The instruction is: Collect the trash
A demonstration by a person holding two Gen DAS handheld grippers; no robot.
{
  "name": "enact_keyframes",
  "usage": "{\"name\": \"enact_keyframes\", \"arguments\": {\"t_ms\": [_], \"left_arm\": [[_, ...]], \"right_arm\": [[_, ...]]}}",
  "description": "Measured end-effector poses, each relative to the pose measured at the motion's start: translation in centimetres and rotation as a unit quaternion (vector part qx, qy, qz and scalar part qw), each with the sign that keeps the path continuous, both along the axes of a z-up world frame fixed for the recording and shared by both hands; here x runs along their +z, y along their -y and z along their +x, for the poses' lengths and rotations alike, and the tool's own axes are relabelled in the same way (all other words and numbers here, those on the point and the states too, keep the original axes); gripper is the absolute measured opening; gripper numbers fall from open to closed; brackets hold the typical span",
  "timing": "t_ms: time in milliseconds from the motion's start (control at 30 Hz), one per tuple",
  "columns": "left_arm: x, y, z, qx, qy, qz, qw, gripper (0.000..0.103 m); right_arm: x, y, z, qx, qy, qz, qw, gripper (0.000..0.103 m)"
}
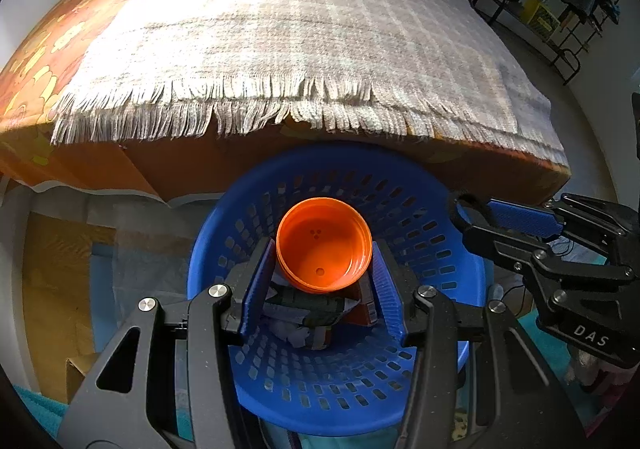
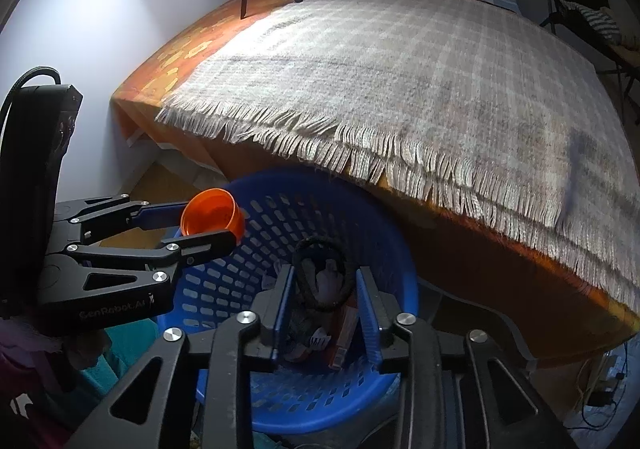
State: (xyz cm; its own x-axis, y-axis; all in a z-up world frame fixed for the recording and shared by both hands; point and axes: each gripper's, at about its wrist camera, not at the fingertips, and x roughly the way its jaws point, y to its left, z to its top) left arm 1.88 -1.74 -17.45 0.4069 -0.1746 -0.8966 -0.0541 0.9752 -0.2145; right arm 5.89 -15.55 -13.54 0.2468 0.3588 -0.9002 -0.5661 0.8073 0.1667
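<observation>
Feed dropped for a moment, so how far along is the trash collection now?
Done: crumpled paper and carton scraps already lie in the blue perforated plastic basket. In hand: the left tongs hold an orange round plastic cup above it; the right tongs hold a black ring. Left: release both. The fringed plaid blanket looks bare.

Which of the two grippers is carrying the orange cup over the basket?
The left gripper: its fingers clamp the orange cup above the blue basket. The right gripper holds a black ring instead.
</observation>
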Motion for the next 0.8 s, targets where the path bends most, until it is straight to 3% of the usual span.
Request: {"name": "enact_keyframes", "arguments": {"t_ms": [133,233,800], "left_arm": [[-0.31,-0.08,-0.04,0.0,-0.005,0.003,1.0,0.05],[-0.41,0.07,-0.07,0.001,-0.003,0.005,1.0,0.058],[-0.28,-0.32,0.04,0.011,-0.006,0.018,0.9998,0.065]], "right_arm": [[0.05,0.15,-0.08,-0.001,0.0,0.0,1.0,0.055],[0.04,0.04,-0.06,-0.001,0.0,-0.001,1.0,0.056],[0.05,0.55,0.11,-0.03,0.002,-0.016,0.999,0.086]]}}
